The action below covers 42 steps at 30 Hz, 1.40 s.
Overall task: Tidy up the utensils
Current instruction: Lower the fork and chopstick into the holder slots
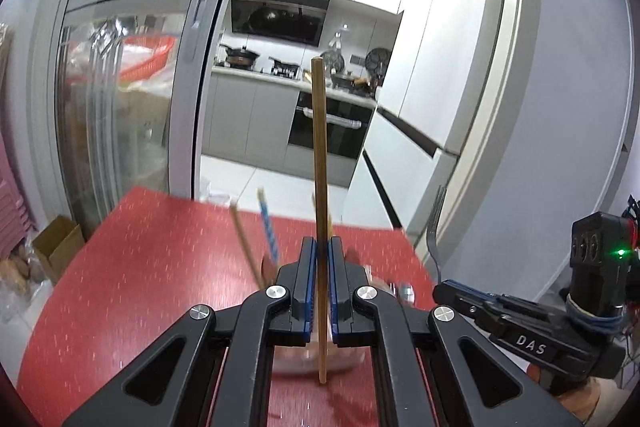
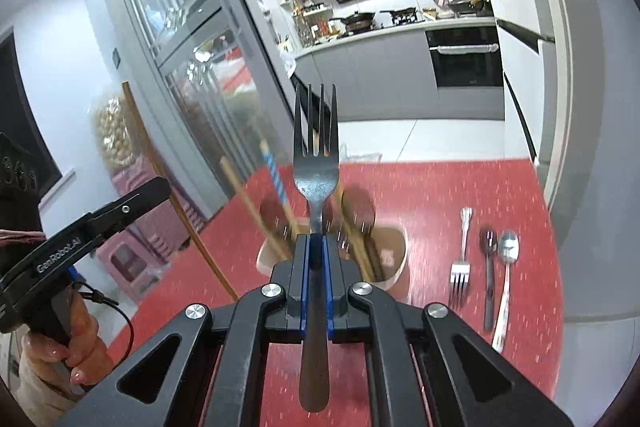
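Two wrist fisheyes, close behind their own jaws.
Both look slightly down across the red table (image 1: 152, 267) toward the kitchen (image 2: 400, 27).

The left gripper (image 1: 320, 247) points forward and slightly downward, its blue-padded jaws clamped on a chopstick (image 1: 319, 155) that stands toward twelve o'clock. The right gripper (image 2: 316, 243), at its three o'clock, tilts downward too, jaws pinched on a fork (image 2: 316, 163) with tines up. A hand (image 2: 76, 343) wraps the left gripper's handle at eight o'clock.
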Each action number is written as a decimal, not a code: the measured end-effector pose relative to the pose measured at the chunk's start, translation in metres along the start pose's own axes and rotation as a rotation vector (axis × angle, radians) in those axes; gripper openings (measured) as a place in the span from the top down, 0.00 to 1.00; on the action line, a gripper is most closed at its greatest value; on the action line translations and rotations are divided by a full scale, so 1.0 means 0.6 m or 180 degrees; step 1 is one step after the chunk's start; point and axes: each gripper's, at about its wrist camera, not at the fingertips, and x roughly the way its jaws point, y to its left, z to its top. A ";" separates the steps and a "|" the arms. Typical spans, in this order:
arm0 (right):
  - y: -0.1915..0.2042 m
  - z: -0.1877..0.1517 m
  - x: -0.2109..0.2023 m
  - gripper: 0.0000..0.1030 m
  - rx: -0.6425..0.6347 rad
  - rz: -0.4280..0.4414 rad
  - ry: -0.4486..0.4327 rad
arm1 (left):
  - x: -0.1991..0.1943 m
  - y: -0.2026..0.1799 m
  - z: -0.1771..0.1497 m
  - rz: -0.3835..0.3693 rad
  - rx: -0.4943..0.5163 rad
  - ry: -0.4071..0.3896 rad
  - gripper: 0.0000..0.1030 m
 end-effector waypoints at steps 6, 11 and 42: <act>-0.019 0.054 0.043 0.94 0.0038 -0.0066 -0.0150 | 0.045 -0.006 0.047 0.0075 0.0065 -0.0174 0.70; -0.030 0.075 0.082 0.94 -0.0012 -0.0153 -0.0262 | 0.087 -0.001 0.052 0.0149 0.0055 -0.0156 0.70; -0.052 -0.023 0.169 0.93 -0.0437 -0.0434 -0.0020 | 0.204 0.008 -0.076 0.0509 0.0239 0.0459 0.70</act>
